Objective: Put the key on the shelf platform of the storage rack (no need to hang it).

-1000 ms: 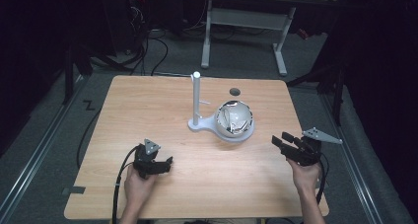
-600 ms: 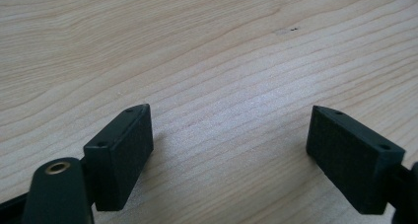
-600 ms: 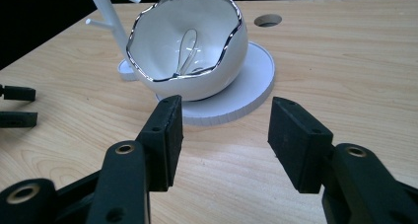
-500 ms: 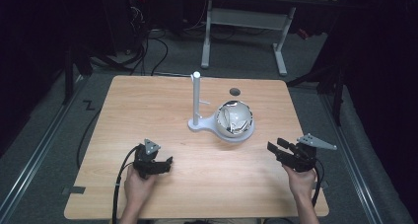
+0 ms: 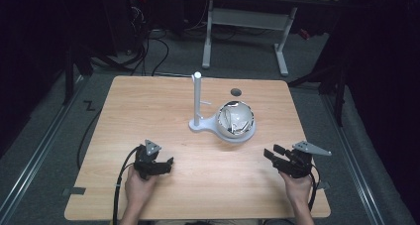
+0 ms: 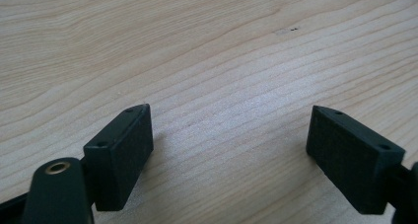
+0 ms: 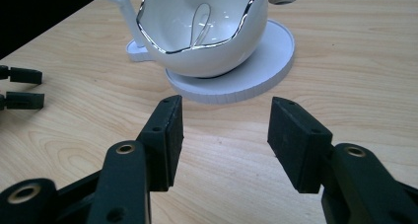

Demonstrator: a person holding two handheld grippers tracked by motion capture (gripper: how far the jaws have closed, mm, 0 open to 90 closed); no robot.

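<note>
The left gripper (image 5: pixel 157 166) rests low over the near left part of the wooden worktop (image 5: pixel 148 111), held in the person's left hand (image 5: pixel 138 185); in the left gripper view its jaws stand wide apart with nothing but bare wood grain between them, so it looks parked out of the way, not engaged; its cable (image 5: pixel 121 173) trails back off the near edge.

Toward the middle stands a white stand (image 5: pixel 198 123): a flat round base carrying an upright post (image 5: pixel 197 98) with a short peg on its side, likely a hook for hanging something; the base keeps the bowl from rolling.

On that base, just right of the post, sits the bowl (image 5: pixel 236 121), white and glossy with a wavy silver-edged rim; it is tilted, its opening turned toward the near side, which in the right gripper view (image 7: pixel 207 31) offers the rim to an approach from the front; a small dark hole (image 5: pixel 236 91) lies in the worktop behind it.

At the right, the right gripper (image 5: pixel 277 155) is held in the right hand (image 5: pixel 297 185) and points left and forward toward the bowl, well short of it; its jaws are open, moderately wide, empty, and lined up on the base and bowl ahead; I judge the reach for the bowl is just starting, with the rim the natural place to pinch.
</note>
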